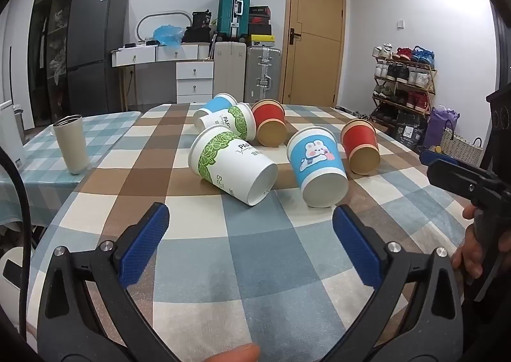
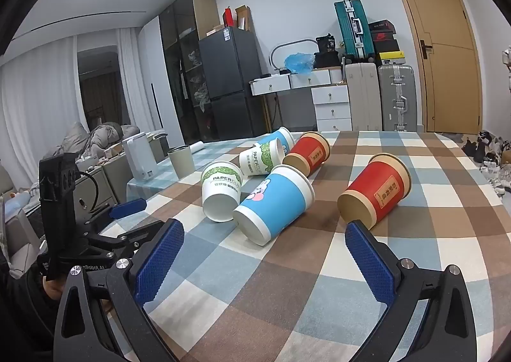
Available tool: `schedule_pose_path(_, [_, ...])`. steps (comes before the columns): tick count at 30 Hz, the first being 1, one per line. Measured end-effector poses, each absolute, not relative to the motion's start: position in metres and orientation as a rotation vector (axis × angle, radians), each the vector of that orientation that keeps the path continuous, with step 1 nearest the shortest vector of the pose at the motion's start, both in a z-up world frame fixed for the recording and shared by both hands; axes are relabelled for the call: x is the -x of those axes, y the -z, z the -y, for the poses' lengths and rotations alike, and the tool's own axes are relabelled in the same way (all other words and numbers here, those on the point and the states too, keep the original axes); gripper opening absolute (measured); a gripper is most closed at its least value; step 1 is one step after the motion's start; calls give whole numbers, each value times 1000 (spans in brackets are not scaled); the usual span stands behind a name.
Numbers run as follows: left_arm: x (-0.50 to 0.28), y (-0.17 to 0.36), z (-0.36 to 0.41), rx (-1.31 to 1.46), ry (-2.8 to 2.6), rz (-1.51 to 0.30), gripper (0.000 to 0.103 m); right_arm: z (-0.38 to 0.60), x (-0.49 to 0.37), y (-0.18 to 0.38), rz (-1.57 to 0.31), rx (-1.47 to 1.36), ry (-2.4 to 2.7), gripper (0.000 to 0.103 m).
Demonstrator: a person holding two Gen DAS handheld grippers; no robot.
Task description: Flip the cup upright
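Note:
Several paper cups lie on their sides on the checked tablecloth (image 1: pixel 242 253). Nearest are a white cup with green leaves (image 1: pixel 231 162), a blue rabbit cup (image 1: pixel 316 167) and a red cup (image 1: pixel 361 146). Behind lie another red cup (image 1: pixel 270 125), a second leaf cup (image 1: pixel 228 122) and a second blue cup (image 1: pixel 212 106). My left gripper (image 1: pixel 250 218) is open and empty, just short of the near cups. My right gripper (image 2: pixel 265 234) is open and empty, before the blue rabbit cup (image 2: pixel 274 202) and red cup (image 2: pixel 375 192). The leaf cup (image 2: pixel 222 191) lies left of them.
A steel tumbler (image 1: pixel 72 144) stands upright on the neighbouring table at the left. The right gripper shows at the right edge of the left wrist view (image 1: pixel 472 183). A fridge, drawers, suitcases, a door and a shoe rack (image 1: pixel 405 80) stand beyond the table.

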State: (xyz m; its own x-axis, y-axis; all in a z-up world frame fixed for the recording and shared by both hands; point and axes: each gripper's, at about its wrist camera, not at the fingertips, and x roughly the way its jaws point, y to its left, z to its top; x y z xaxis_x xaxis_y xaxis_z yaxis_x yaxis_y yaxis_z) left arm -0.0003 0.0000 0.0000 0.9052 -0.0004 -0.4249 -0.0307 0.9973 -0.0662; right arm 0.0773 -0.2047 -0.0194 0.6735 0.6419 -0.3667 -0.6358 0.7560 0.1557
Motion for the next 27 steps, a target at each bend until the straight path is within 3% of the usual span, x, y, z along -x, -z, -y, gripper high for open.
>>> schedule_pose_path(27, [0,0,0,76,-16,-442,102,206,-78,19,-413,-24,-720,103])
